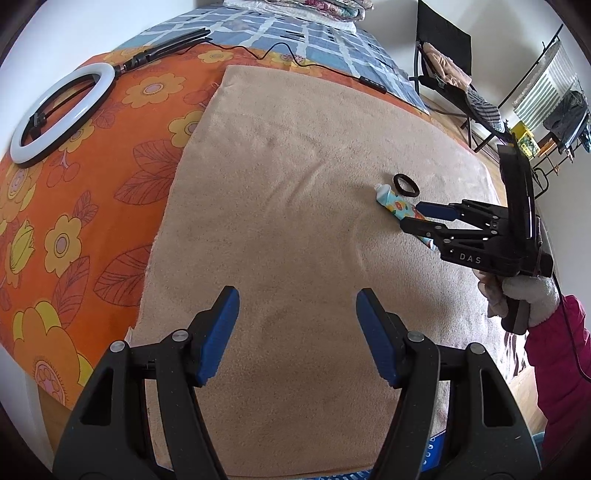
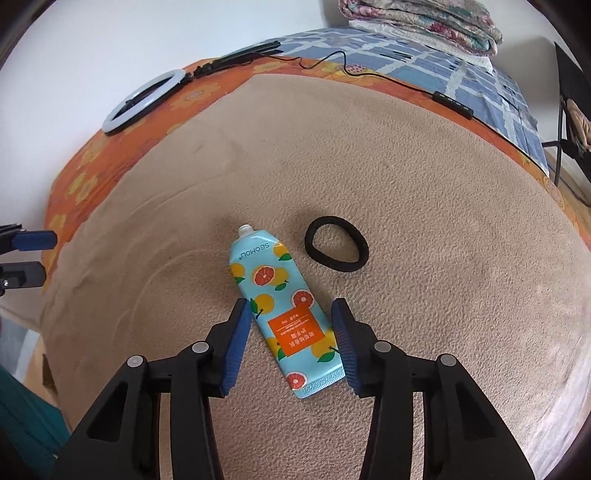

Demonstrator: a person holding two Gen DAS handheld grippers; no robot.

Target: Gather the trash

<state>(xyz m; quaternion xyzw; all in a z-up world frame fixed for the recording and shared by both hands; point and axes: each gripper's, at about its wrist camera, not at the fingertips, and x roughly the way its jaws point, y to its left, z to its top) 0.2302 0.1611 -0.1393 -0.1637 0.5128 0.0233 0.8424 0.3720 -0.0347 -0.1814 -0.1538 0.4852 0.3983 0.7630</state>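
Note:
A capless light-blue hand-cream tube [image 2: 281, 309] with orange fruit print lies flat on the beige blanket [image 2: 424, 206]. My right gripper [image 2: 291, 343] is open, its blue pads on either side of the tube's lower half, not pressing it. A black hair tie [image 2: 336, 244] lies just right of the tube's neck. In the left wrist view the tube [image 1: 395, 203] and hair tie [image 1: 405, 184] lie at the right, with the right gripper [image 1: 415, 214] over the tube. My left gripper [image 1: 297, 332] is open and empty above bare blanket.
The blanket [image 1: 295, 184] covers an orange floral sheet [image 1: 74, 221]. A white ring light [image 1: 55, 114] with black cable lies at the far left. Folded quilts [image 2: 421, 22] sit at the bed's far end. A black chair [image 1: 447, 70] and clothes rack [image 1: 546, 96] stand to the right.

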